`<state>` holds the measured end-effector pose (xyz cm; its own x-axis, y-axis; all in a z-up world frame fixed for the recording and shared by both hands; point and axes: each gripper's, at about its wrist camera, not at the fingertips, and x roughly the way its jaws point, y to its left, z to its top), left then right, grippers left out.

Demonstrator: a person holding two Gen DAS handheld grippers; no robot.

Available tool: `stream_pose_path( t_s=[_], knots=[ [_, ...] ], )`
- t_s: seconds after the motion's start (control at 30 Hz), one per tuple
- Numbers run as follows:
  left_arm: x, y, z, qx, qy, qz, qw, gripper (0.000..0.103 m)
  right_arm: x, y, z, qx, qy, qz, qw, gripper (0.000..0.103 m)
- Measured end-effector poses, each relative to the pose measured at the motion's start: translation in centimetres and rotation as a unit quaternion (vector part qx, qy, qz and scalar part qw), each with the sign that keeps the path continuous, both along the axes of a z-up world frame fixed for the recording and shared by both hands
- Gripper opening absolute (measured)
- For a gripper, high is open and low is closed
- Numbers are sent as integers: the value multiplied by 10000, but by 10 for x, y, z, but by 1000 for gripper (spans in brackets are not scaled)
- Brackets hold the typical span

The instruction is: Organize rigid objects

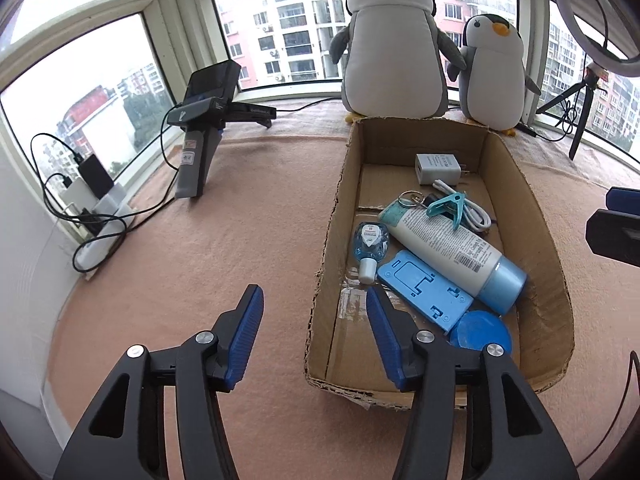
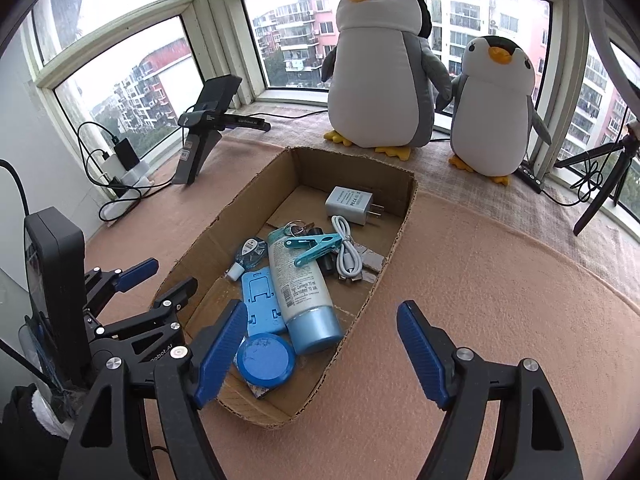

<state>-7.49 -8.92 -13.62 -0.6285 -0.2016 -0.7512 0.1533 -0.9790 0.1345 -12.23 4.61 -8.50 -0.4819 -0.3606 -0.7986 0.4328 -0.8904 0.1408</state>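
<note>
Hanging released and empty, the left gripper (image 1: pixel 314 332) straddled the near wall of the shallow brown cardboard box (image 1: pixel 328 232), while the right gripper (image 2: pixel 322 350) also stood wide. Inside lay the white-and-blue plastic tube (image 1: pixel 448 248) across the flat blue plastic phone stand (image 1: pixel 424 292); a careless grasp could, I judged, drag both together.

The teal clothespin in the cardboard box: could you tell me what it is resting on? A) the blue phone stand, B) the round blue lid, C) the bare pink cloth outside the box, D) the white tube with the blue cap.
D: the teal clothespin lies across the upper end of the white tube, inside the cardboard box.
</note>
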Motion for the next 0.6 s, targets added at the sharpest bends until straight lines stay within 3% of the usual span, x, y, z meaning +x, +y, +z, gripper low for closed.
stream_pose_path(
  t_s=[0.1,0.4,0.47,0.6],
  knots=[
    [11,7,21,90,171,-49,9998,68,11,9,12,-117,103,-91,9998,76],
    [40,28,72,227,540,-179,9981,73,48,45,53,-439,478,-502,9966,84],
    [46,31,80,276,589,-185,9977,78,56,50,59,-436,585,-592,9956,86],
    [57,36,89,297,622,-197,9974,79,71,60,70,-479,719,-729,9936,89]
  ],
)
